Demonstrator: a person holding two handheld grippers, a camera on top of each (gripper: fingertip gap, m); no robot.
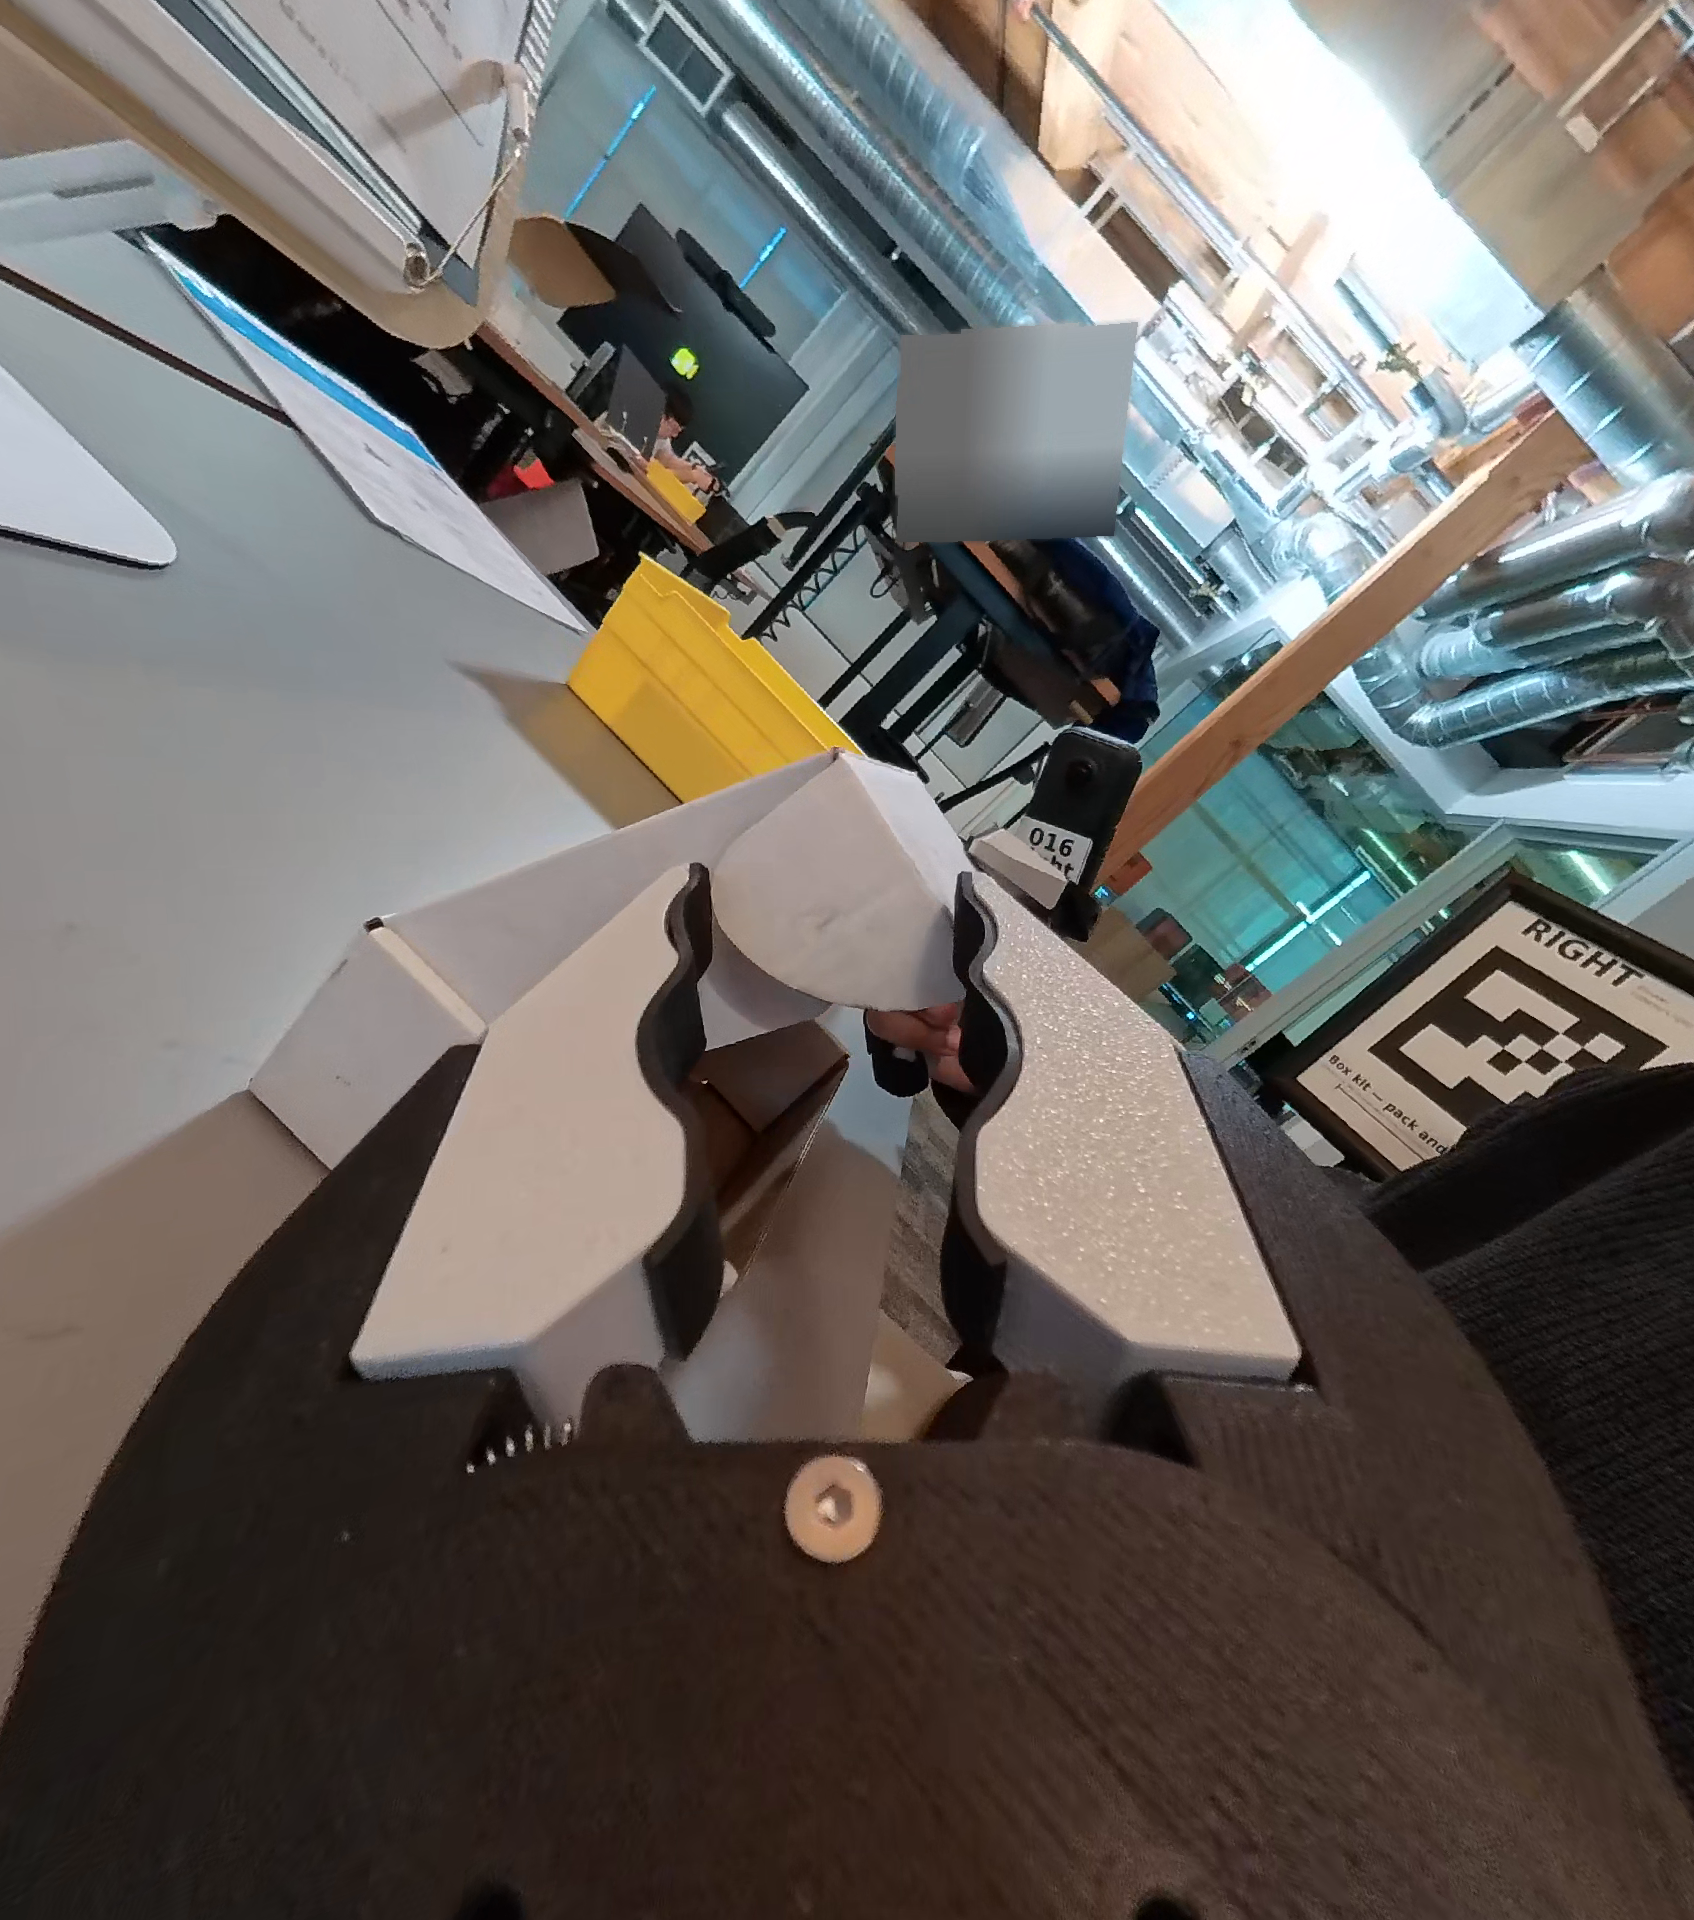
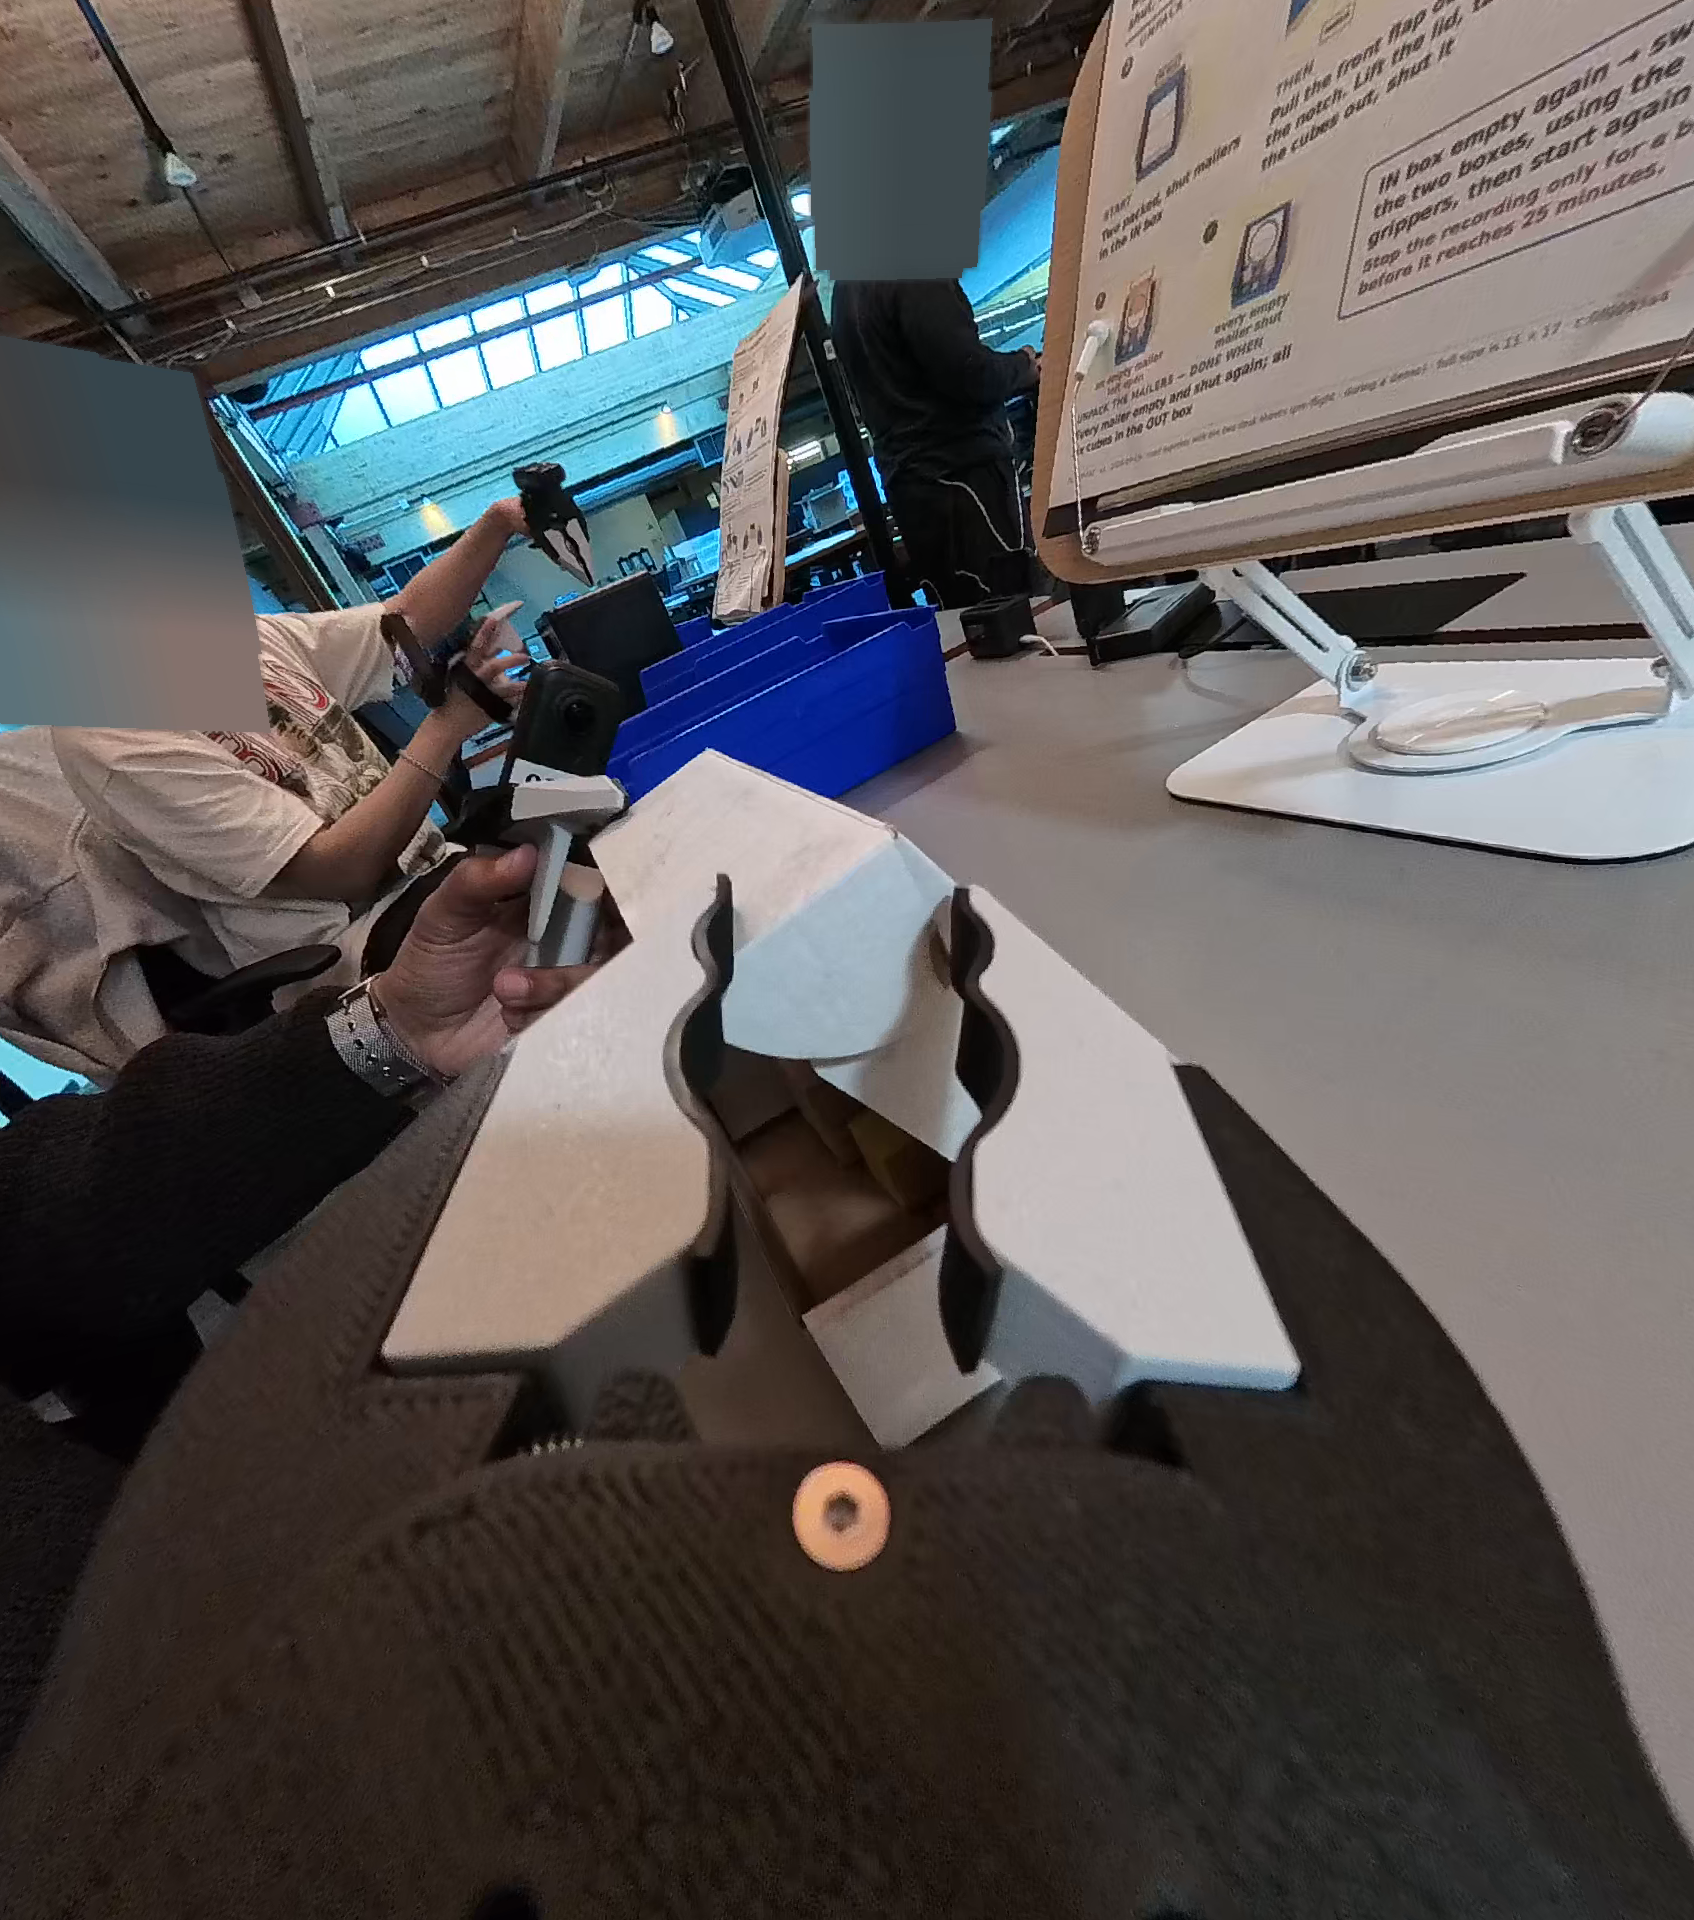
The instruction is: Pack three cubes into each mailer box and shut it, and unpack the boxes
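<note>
**Two grippers at one mailer box, lid half raised**

Two grippers met over a single white mailer box [image 2: 781, 831] on the grey table [image 2: 1445, 1039]. The step in hand was judged to be the lid: either lowering it to shut a packed box or lifting it to unpack — the pictures alone did not settle which.

Right wrist view. The right gripper [image 2: 838, 971] stood with its jaws parted, one to each side of the lid's rounded side flap [image 2: 822, 997]; whether the pads pressed that flap could not be told. Below the flap, at 6 o'clock from it, the brown cardboard interior showed blocky tan shapes, probably cubes [image 2: 853, 1164], though their number was hidden. At 9 o'clock the left gripper [image 2: 562, 842] showed in the person's hand [image 2: 453, 971].

Left wrist view. The left gripper [image 1: 827, 935] likewise straddled a rounded white flap [image 1: 822, 914] with a visible gap between its jaws; contact was uncertain. The box wall [image 1: 365, 1008] lay at 9 o'clock of the fingers.

Surroundings. A blue bin [image 2: 801, 686] stood at 12 o'clock beyond the box in the right view, a yellow bin [image 1: 687, 686] at 12 o'clock in the left view, and an instruction board on a white stand [image 2: 1508, 748] at 2 o'clock.

Next move, as a judgement: if closing, both side flaps would need steering inside the walls as the lid came down — a flap caught outside would jam it.
</note>
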